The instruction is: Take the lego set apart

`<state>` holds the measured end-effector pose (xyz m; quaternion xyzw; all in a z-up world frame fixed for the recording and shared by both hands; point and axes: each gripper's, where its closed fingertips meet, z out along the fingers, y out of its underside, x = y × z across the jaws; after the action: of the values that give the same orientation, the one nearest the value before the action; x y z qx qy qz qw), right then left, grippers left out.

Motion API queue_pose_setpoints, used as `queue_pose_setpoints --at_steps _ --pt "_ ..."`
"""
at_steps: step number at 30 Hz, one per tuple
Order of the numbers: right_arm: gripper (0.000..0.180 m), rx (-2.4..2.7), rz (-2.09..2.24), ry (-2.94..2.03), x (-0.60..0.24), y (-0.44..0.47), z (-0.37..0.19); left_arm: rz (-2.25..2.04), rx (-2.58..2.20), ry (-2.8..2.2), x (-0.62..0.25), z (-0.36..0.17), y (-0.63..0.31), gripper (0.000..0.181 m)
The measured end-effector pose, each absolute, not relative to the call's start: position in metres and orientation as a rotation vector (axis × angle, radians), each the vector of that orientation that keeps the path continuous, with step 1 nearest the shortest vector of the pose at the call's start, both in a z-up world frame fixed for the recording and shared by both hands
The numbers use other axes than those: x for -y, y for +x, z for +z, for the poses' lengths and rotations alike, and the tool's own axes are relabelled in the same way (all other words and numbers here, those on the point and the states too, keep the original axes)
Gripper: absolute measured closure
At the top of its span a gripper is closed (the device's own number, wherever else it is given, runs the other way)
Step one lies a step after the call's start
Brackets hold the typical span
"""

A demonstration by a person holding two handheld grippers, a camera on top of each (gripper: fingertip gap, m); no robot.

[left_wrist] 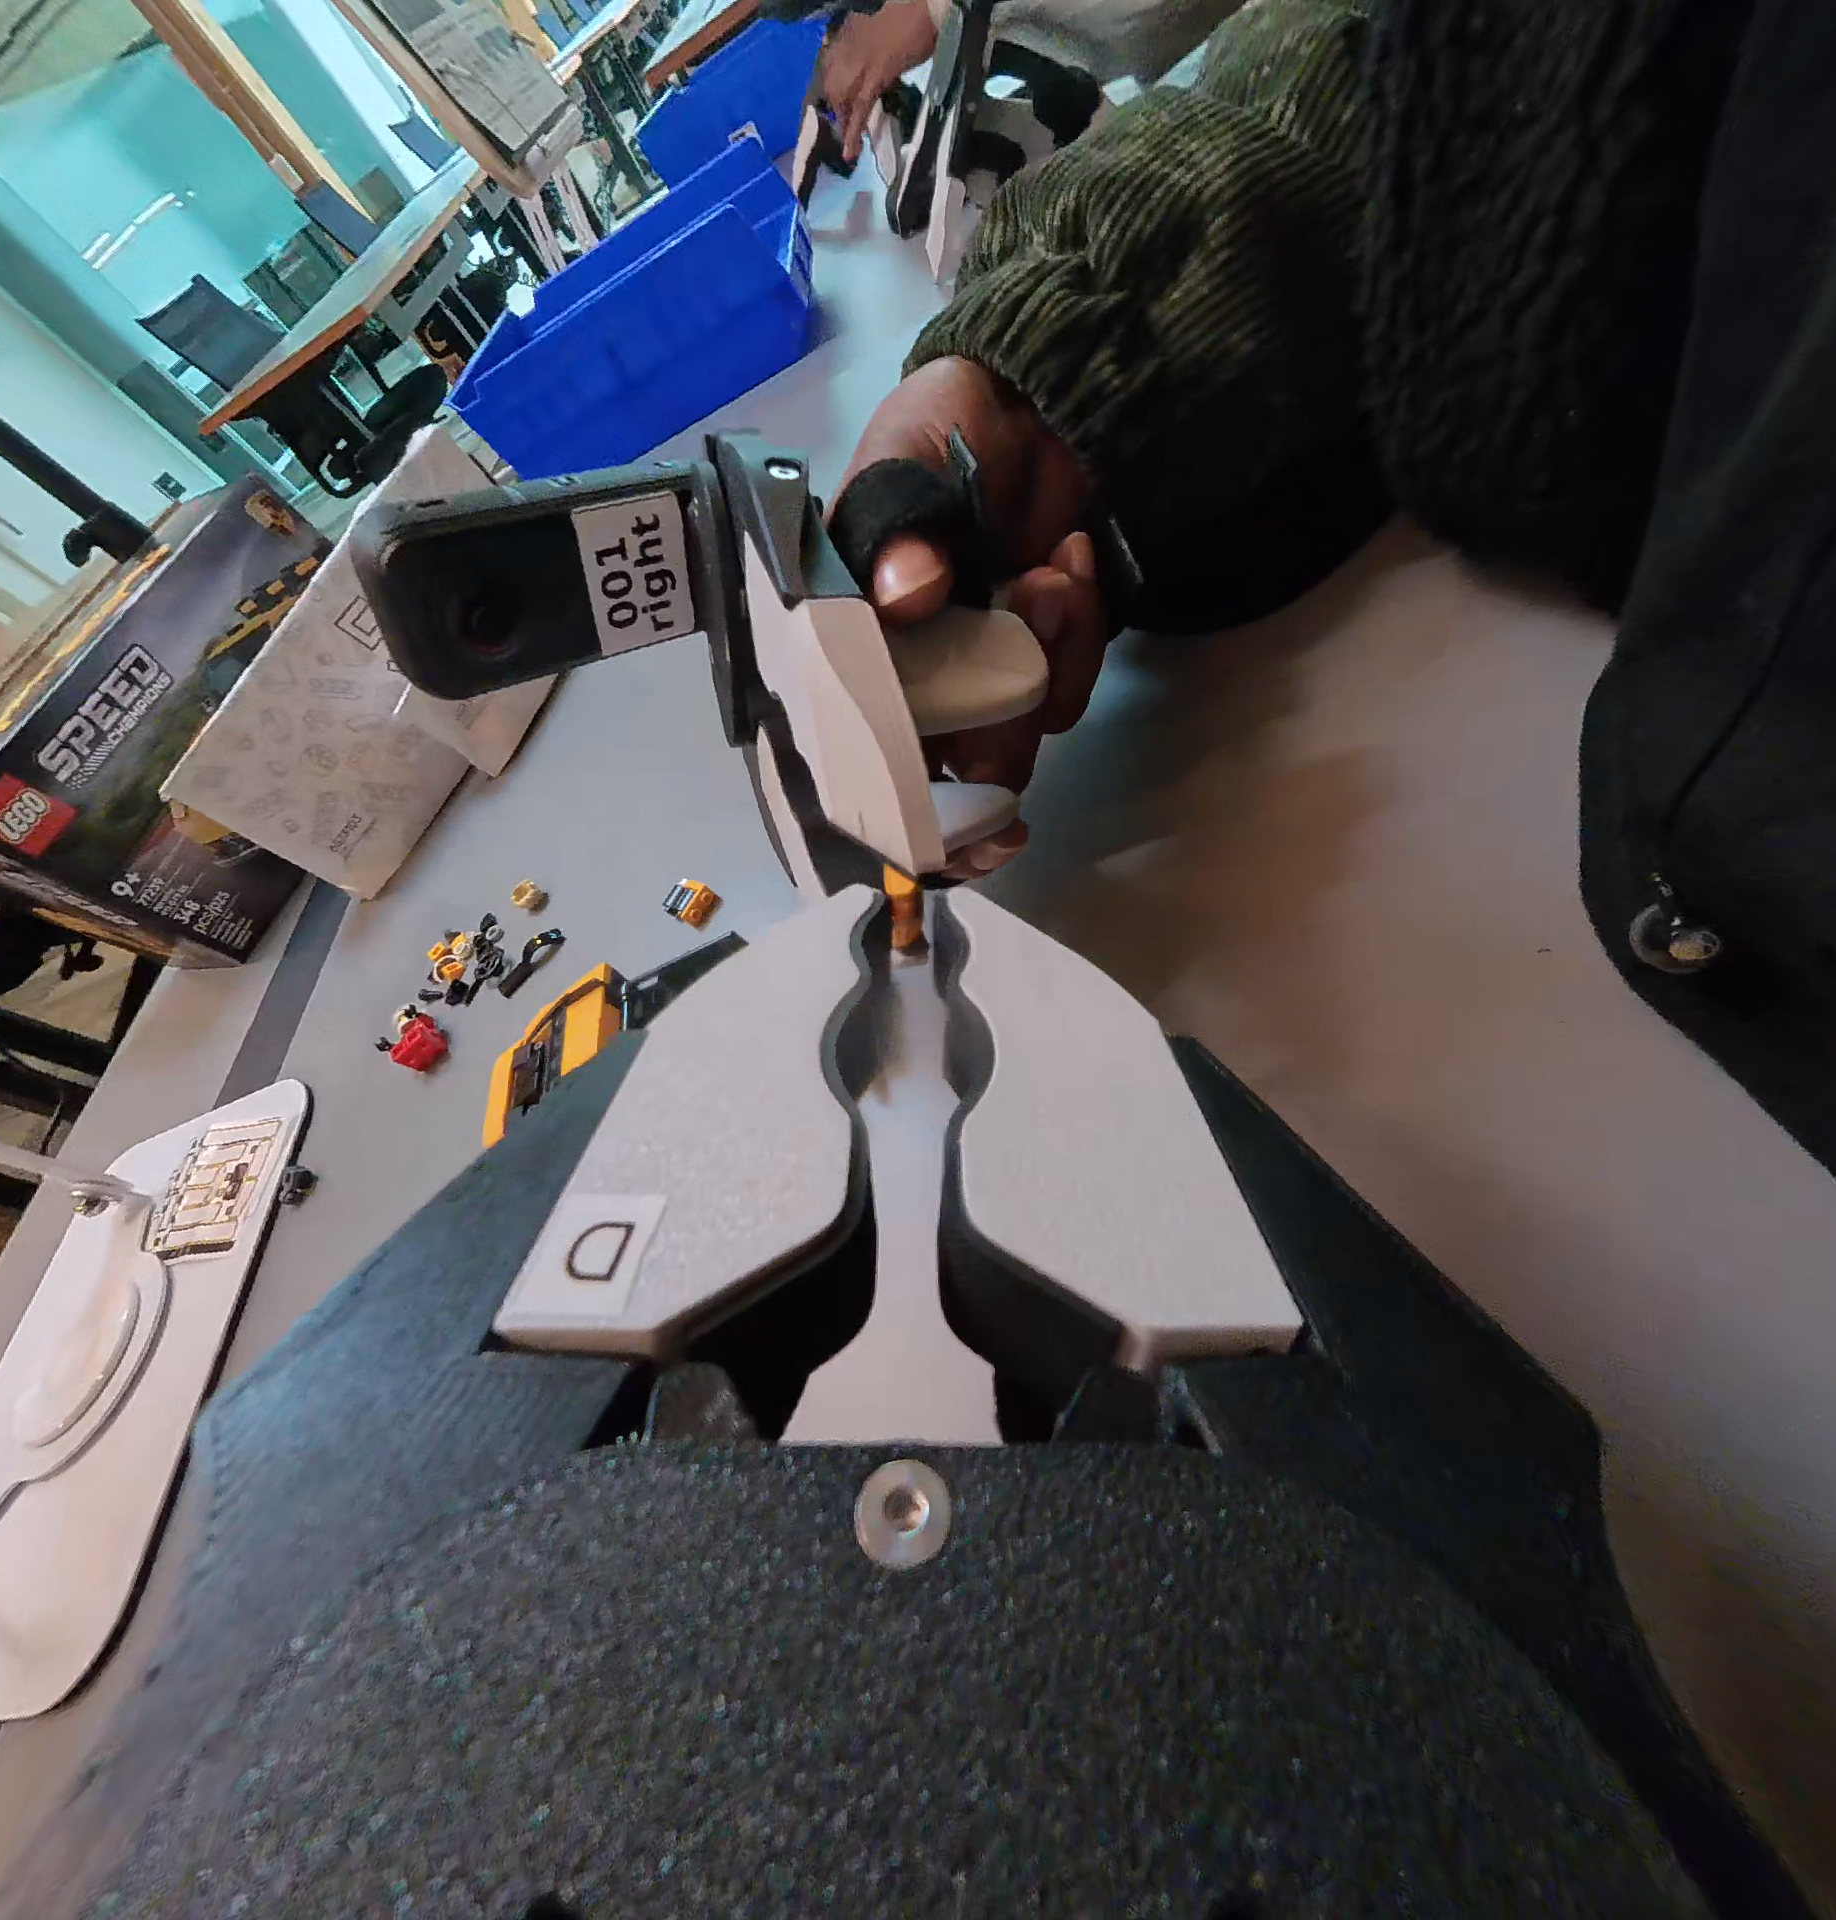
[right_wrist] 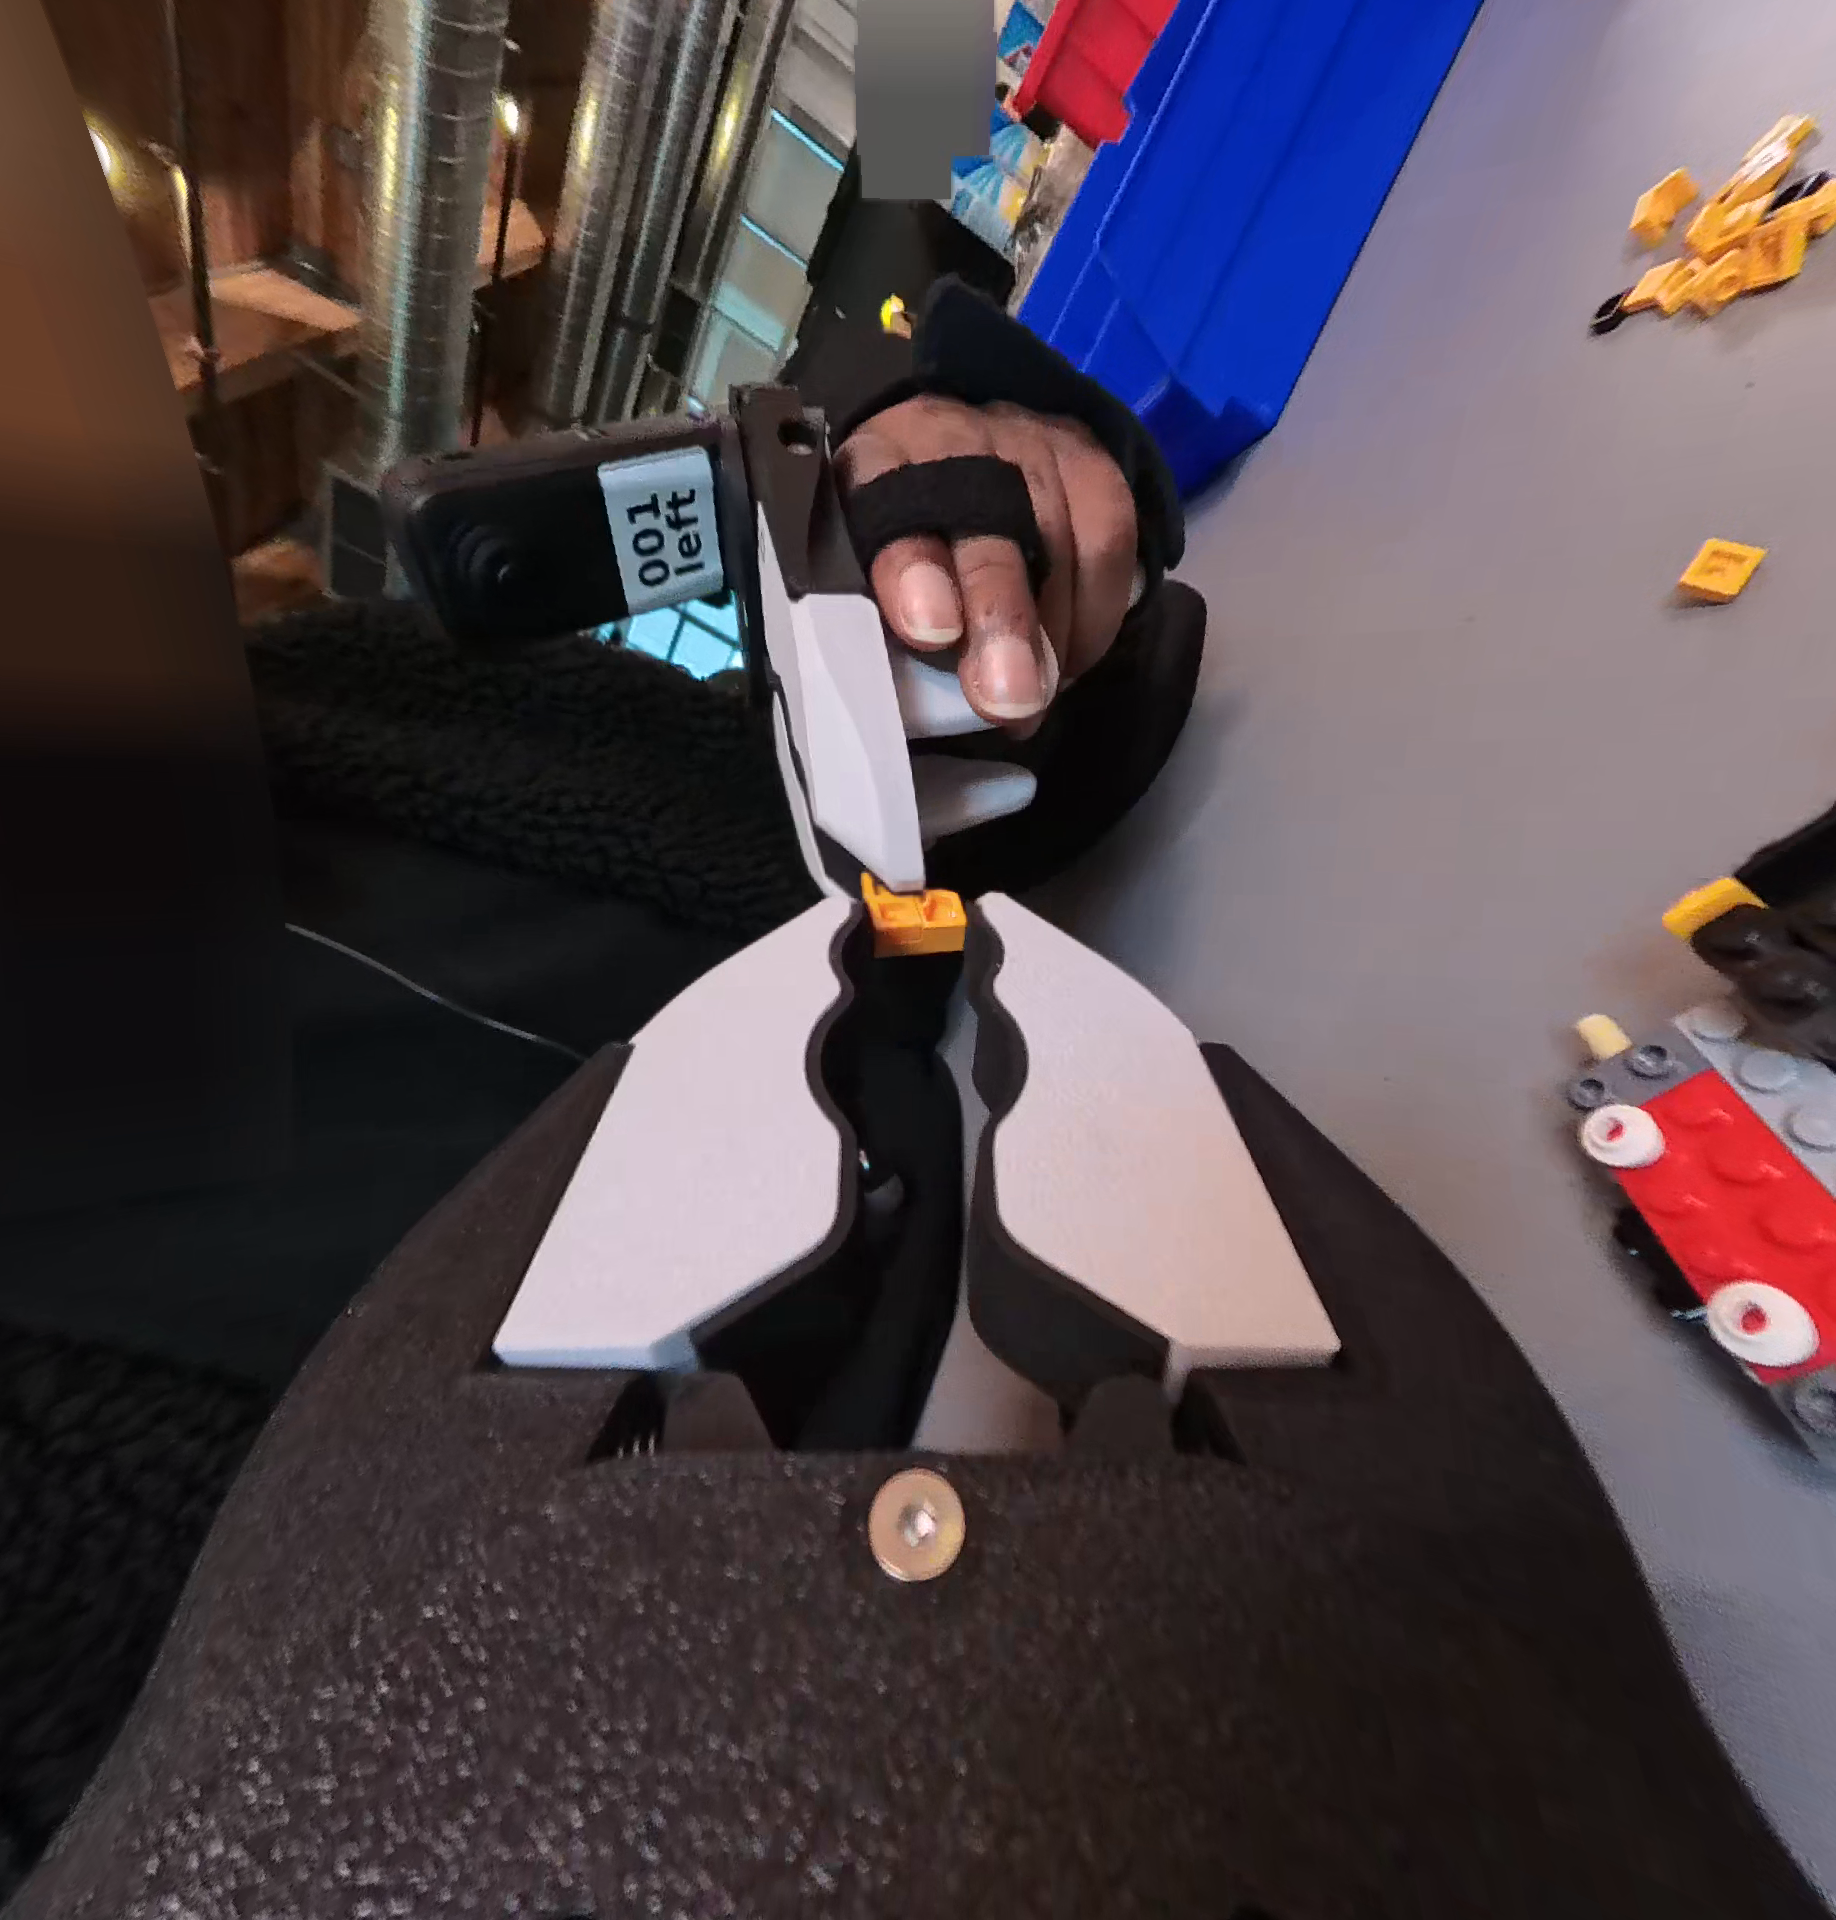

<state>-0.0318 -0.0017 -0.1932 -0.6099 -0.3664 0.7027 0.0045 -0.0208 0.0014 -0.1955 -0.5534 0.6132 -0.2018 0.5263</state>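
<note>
A small orange lego piece (left_wrist: 906, 920) is held between both grippers above the grey table. My left gripper (left_wrist: 906, 914) is shut on it, fingertips pinching its lower part. My right gripper (right_wrist: 916, 920) is shut on the same orange piece (right_wrist: 916, 923), gripping it across its width. In each wrist view the other gripper comes down from above and meets the piece at its tip. A partly dismantled yellow car body (left_wrist: 561, 1044) lies on the table to the left. A red and grey lego base with white round parts (right_wrist: 1714, 1226) lies to the right.
Loose small parts (left_wrist: 467, 961) and a red piece (left_wrist: 415, 1039) lie by the car body. Yellow pieces (right_wrist: 1724, 234) are scattered near the blue bins (right_wrist: 1205, 260). A lego box (left_wrist: 114, 769), a white bag (left_wrist: 322, 717) and a white pad (left_wrist: 93, 1382) lie on the left. Only a small space, under 4 cm, lies between the two pairs of fingers.
</note>
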Motion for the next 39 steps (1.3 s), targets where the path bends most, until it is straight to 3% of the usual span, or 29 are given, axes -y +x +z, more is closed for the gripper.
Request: queue_pose_setpoints --at_steps 14,39 --pt "0.161 1.384 2.038 -1.504 0.013 -0.02 -0.163 -0.921 -1.327 -1.316 0.015 -0.169 -0.021 0.177" --pt "0.172 1.25 2.609 -1.683 0.041 -0.025 -0.173 -0.802 -1.605 -1.248 0.043 -0.184 -0.019 0.177"
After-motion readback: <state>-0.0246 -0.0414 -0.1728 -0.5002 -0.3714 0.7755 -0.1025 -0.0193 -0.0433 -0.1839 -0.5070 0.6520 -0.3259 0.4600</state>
